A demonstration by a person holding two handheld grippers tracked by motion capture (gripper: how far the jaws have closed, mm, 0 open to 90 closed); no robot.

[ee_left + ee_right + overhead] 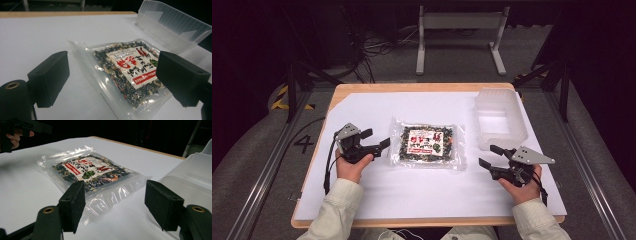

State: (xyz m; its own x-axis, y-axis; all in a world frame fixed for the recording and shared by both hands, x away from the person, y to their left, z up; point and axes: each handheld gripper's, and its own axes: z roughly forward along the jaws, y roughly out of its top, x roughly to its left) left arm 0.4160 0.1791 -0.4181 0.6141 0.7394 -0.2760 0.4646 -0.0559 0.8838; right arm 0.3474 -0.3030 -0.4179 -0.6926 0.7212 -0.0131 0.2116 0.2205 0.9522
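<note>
- The clear, flat plastic pouch of dark dried flakes with a red-and-white printed label point(427, 143) lies flat near the middle of the bench, between my two tongs and touched by neither.
- My left tongs point(375, 139) stand spread just beside the pouch's left edge; in the left gripper view the pouch point(127, 72) lies ahead, between the two black jaws, with nothing pinched.
- My right tongs point(490, 156) stand spread near the pouch's lower right corner; in the right gripper view the pouch point(88, 173) lies just beyond the jaws, untouched.
- Handling, as I judge it: light, limp and crinkly; the film looks glossy, so probably slippery. The flakes would crumble under a hard squeeze.
- Where to take hold: the empty sealed margin along an edge or at a corner, where the film is thin and holds no flakes. Lifted by one corner the pouch would likely sag, so two holds suit it better.
- Surface: a smooth white sheet point(422, 192) covers the light wooden bench point(412, 87), leaving little for a jaw to slip under.
- A translucent, rectangular plastic tub point(499, 118) stands empty at the far right, close to the pouch.
- Room: dark, with grey floor, cables and a white metal frame point(459, 35) behind the bench.
</note>
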